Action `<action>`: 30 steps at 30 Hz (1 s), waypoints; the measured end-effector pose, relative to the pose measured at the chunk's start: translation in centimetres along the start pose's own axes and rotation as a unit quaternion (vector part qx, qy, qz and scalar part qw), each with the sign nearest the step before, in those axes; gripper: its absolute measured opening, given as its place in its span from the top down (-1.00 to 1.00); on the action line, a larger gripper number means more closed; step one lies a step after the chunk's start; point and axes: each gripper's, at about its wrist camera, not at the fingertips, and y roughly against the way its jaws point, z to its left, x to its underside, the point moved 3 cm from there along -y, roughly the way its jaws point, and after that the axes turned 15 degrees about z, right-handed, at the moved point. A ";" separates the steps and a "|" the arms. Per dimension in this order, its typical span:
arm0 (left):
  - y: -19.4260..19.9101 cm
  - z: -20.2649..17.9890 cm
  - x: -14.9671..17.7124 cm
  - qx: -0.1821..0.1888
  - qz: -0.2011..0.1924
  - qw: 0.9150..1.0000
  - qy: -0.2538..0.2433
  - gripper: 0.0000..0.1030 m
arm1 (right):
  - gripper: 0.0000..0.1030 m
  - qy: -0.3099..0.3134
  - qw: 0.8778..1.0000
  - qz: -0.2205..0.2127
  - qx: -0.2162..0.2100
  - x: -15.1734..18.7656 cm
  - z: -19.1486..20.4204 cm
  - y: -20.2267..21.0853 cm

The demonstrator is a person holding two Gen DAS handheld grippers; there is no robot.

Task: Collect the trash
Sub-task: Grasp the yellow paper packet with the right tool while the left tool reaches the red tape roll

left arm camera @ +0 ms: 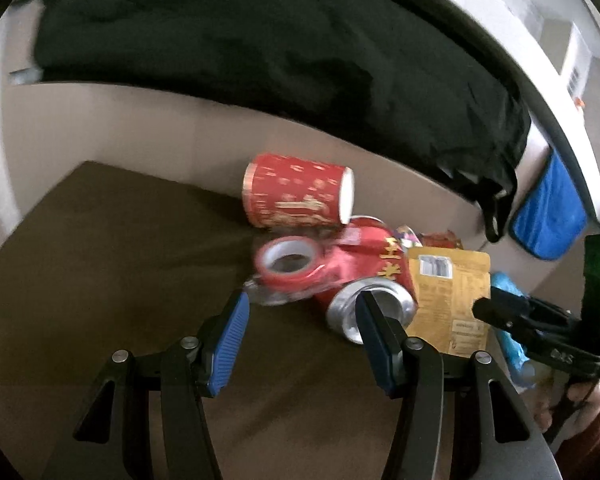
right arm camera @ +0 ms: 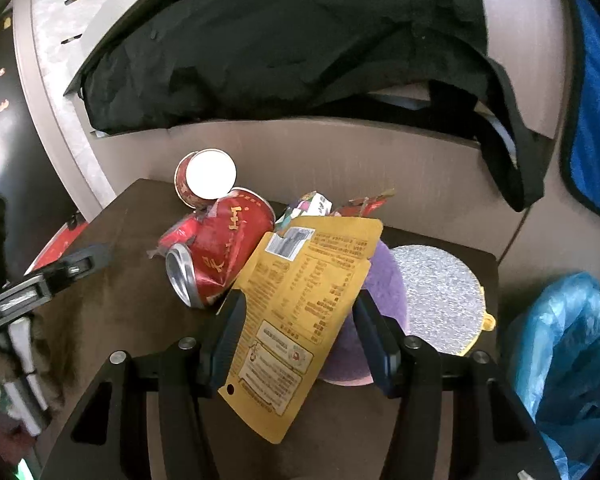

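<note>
two hand-held tools work over a dark brown tabletop (left arm camera: 100,248) littered with trash. nearest in the right wrist view, the right tool (right arm camera: 298,332) stands with its jaws wide apart on either side of a yellow snack pouch (right arm camera: 300,300), which lies tilted between the fingers with its printed back facing up; whether the pads actually touch it cannot be told. in the left wrist view the left tool (left arm camera: 300,336) is likewise spread wide and holds nothing, its right finger in front of the open mouth of a crushed red can (left arm camera: 364,280) lying on its side, the pouch just beside it. against the can sits a red roll of tape (left arm camera: 290,266), blurred. under the pouch in the right view lies a purple round pad (right arm camera: 384,284), and beside that a silvery glitter disc (right arm camera: 436,296) with a yellow edge. further back, a red paper cup (left arm camera: 296,196) with gold print lies on its side at the tabletop's far edge, touching the can, and small crumpled wrappers (right arm camera: 312,204) peek out behind the pouch. off the tabletop to the right hangs a blue plastic bag (right arm camera: 572,360), open. beyond everything, a black garment (right arm camera: 284,40) drapes over a pale ledge, with a blue cloth (right arm camera: 596,120) hanging at the far right.
</note>
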 end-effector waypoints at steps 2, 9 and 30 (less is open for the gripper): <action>-1.2 -0.1 -0.9 -0.016 0.001 1.000 -0.001 -0.10 | -0.02 -0.002 1.000 -0.003 0.003 0.3 -0.3 0.2; -5.7 0.7 -3.5 -0.031 0.040 0.999 0.020 -0.27 | -0.02 -0.009 1.000 -0.010 0.004 1.3 -1.2 0.9; 2.5 3.3 1.1 -0.050 0.009 0.996 0.072 -0.18 | -0.05 0.062 0.998 -0.032 -0.011 -0.3 3.6 1.9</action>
